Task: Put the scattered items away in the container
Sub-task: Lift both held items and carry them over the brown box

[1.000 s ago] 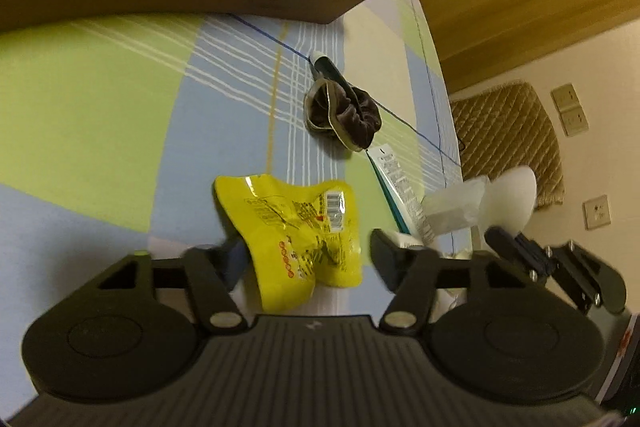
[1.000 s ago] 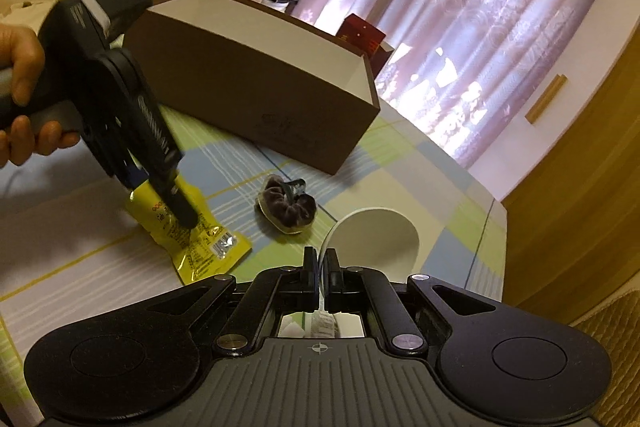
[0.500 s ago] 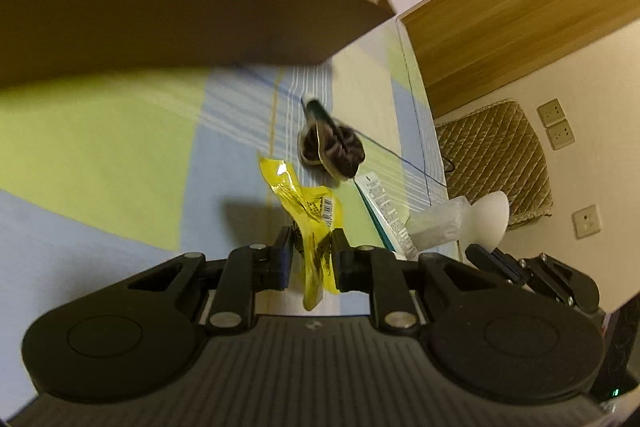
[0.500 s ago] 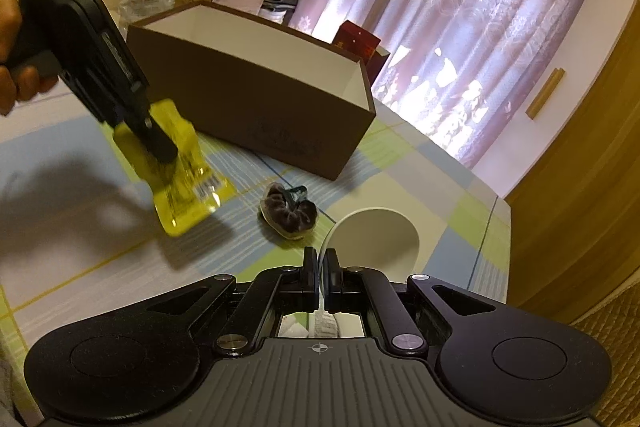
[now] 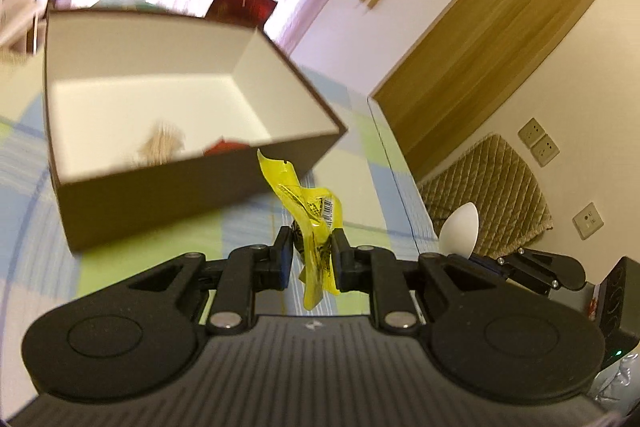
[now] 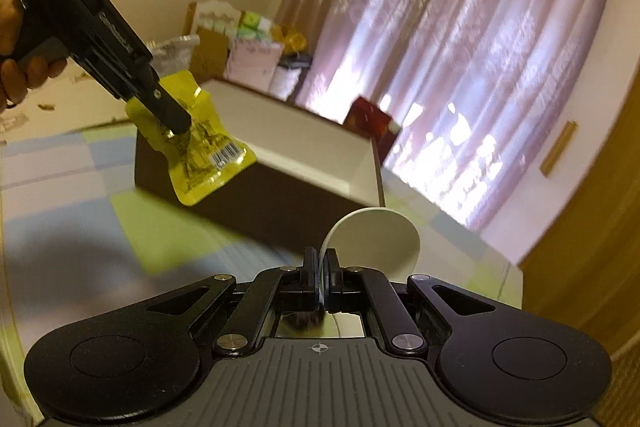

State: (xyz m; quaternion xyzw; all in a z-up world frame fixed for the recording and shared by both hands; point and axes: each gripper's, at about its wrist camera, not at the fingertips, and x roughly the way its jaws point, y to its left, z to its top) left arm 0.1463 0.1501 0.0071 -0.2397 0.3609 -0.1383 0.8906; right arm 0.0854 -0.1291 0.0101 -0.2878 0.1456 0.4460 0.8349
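Note:
My left gripper (image 5: 310,247) is shut on a yellow snack packet (image 5: 304,203) and holds it in the air just short of the near wall of the brown cardboard box (image 5: 160,203). The box's white inside shows a tan fuzzy thing (image 5: 162,145) and a red item (image 5: 224,149). From the right wrist view, the left gripper (image 6: 172,115), held by a hand (image 6: 24,67), hangs the packet (image 6: 204,155) in front of the box (image 6: 280,183). My right gripper (image 6: 320,267) is shut on the rim of a white cup (image 6: 376,239), raised above the cloth.
A green and blue checked cloth (image 5: 160,239) covers the surface. A red box (image 5: 244,5) stands behind the container, with stacked packages (image 6: 248,43) further back by the curtains. A quilted brown cushion (image 5: 488,187) lies past the cloth's right edge.
The left gripper closed on the yellow packet and lifted it off the cloth up toward the box. The right gripper rose a little with the cup.

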